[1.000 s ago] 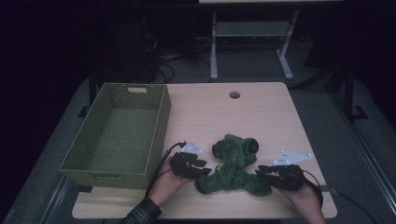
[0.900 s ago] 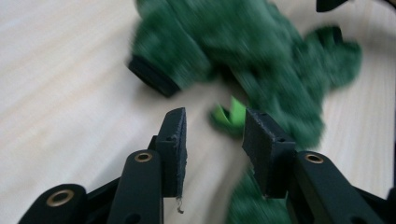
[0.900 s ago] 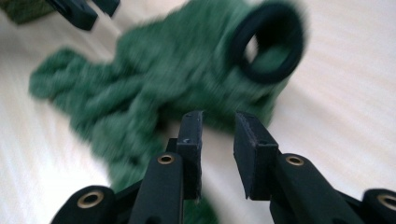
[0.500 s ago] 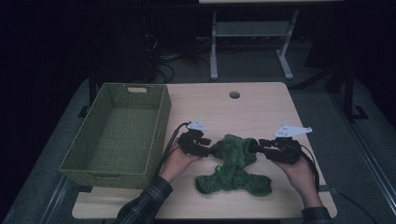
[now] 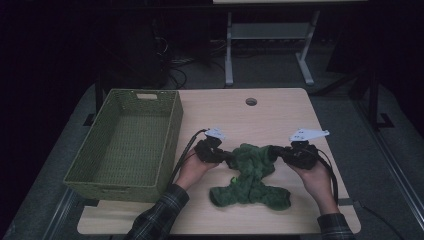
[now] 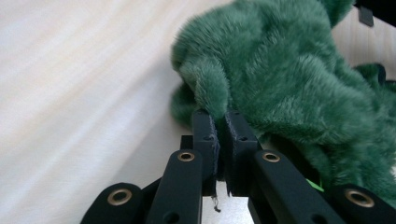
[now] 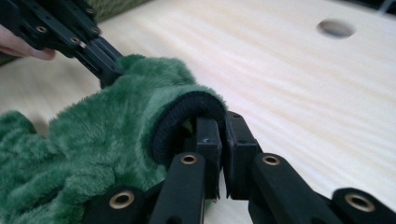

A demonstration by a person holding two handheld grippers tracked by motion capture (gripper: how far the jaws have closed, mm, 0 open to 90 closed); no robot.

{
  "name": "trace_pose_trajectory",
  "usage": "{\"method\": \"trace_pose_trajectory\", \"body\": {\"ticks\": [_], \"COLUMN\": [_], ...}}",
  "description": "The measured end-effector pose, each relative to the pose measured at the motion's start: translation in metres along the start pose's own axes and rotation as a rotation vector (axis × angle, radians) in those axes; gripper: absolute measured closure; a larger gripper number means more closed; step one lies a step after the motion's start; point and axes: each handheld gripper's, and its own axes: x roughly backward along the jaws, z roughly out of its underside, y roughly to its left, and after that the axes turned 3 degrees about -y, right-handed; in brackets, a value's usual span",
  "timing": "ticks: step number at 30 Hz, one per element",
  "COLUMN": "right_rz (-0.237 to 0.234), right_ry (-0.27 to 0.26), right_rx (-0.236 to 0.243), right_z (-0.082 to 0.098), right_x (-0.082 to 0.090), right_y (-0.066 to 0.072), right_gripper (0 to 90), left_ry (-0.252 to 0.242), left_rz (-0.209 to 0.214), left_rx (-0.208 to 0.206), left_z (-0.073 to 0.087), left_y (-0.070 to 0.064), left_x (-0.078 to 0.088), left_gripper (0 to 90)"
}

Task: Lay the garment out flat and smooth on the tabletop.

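Garment, green and fuzzy, lies on the table between both tongs. Left gripper has its jaws closed, pinching a fold of fur at the garment's near edge. Right gripper is clamped on the black-trimmed cuff opposite. Woven basket stands outboard of the left gripper.

One basket; one garment (green); two tools.
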Motion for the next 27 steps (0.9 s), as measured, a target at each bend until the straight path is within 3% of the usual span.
{"method": "trace_pose_trajectory", "body": {"ticks": [5, 8, 10, 15, 20, 24, 27], "right_rz": [0.028, 0.032, 0.035, 0.015, -0.006, -0.004, -0.005], "right_ry": [-0.073, -0.116, -0.109, -0.027, 0.094, 0.147, 0.193], "right_rx": [0.003, 0.017, 0.026, 0.010, 0.005, -0.017, -0.022], "right_z": [-0.010, -0.016, -0.016, 0.006, 0.031, 0.039, 0.044], "right_x": [0.020, 0.028, 0.028, 0.010, -0.006, -0.015, -0.023], "right_y": [-0.006, -0.005, -0.004, -0.001, 0.006, 0.006, 0.003], "right_gripper": [86.6, 86.7, 86.7, 86.7, 86.6, 86.6, 86.6], "left_ry": [-0.104, -0.148, -0.155, -0.067, 0.011, 0.055, 0.077], "left_rz": [-0.065, -0.100, -0.110, -0.094, -0.064, -0.037, -0.034], "left_rx": [-0.030, -0.053, -0.062, -0.079, -0.030, 0.011, 0.020], "left_z": [-0.015, -0.021, -0.021, -0.003, 0.018, 0.026, 0.030], "left_y": [-0.003, -0.008, -0.012, -0.021, -0.021, -0.016, -0.014], "left_x": [0.035, 0.049, 0.055, 0.047, 0.033, 0.018, 0.007], "left_gripper": [85.3, 85.4, 85.4, 85.2, 84.9, 84.6, 84.4]}}
